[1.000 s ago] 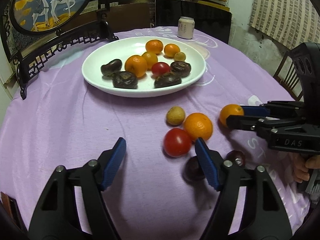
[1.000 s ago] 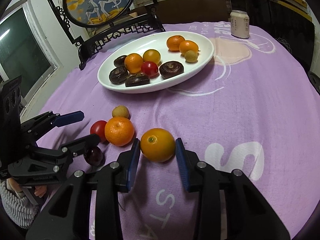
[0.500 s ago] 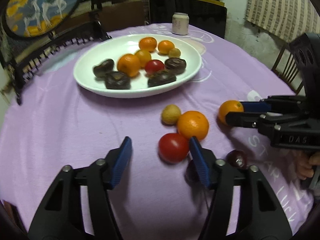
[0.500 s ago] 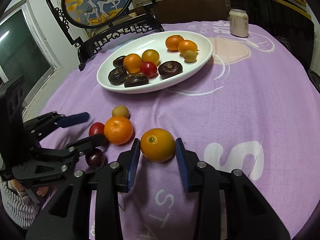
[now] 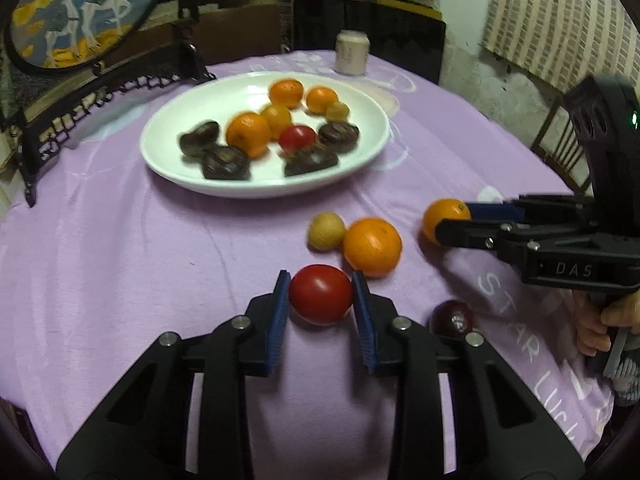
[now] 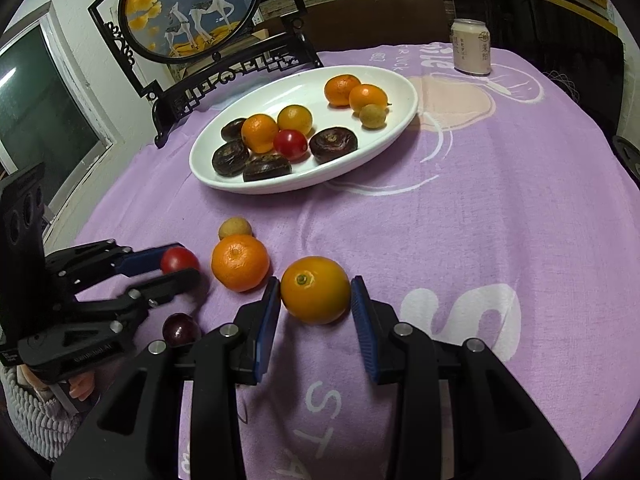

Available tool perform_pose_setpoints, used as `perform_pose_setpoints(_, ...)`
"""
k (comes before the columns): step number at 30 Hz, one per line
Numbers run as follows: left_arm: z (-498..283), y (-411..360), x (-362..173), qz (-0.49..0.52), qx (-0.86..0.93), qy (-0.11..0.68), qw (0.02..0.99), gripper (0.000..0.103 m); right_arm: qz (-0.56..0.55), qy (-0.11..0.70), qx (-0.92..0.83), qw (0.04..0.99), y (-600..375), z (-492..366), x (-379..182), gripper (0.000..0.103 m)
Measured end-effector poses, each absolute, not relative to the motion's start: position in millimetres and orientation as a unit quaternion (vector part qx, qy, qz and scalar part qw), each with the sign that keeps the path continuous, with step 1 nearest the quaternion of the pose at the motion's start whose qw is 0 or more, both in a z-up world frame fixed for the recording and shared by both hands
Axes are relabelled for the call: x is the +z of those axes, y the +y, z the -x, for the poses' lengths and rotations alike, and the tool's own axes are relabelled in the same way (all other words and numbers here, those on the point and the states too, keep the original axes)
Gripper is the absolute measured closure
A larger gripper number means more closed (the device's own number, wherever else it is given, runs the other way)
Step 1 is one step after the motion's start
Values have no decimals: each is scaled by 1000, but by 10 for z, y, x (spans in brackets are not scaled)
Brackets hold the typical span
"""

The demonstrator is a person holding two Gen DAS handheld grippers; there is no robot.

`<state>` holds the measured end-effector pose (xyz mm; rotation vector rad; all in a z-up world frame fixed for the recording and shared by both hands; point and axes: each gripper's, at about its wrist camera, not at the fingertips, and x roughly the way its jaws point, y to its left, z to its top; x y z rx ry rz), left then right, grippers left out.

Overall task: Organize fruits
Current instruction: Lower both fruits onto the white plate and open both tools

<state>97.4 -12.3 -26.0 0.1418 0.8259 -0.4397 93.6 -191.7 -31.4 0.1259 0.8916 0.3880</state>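
Left gripper closed around the tomato — right gripper pinches an orange. Plate lies straight ahead, nearer the left.

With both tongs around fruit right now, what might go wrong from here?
1. The left tongs pinch a smooth tomato; a hard squeeze could bruise it, a light one let it slip.
2. An orange sits just beyond it and may get nudged.
3. The plate is crowded, so added fruit could roll.
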Motion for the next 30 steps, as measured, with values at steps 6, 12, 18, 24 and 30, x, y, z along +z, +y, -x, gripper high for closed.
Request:
perform_pose_setpoints(6,-1082,84,-6,-39,-171,372,911,72,-83,408,189,889,-1994,-929,-198,66)
perform_pose_setpoints(12,-1409,113,362,-36,-143,340,929,72,-87,387,191,898,-1963,-1143,110,66)
perform_pose_setpoints(18,-1923,47,470,-13,-131,334,933,72,-90,378,179,904,-1863,-1646,249,66)
perform_pose_setpoints(24,-2343,-58,317,-7,-125,347,929,71,-125,396,164,895,-1855,-2167,76,66)
perform_pose_setpoints(30,-2419,-11,218,7,-119,346,931,44,-148,393,157,894,-1994,-2204,47,49)
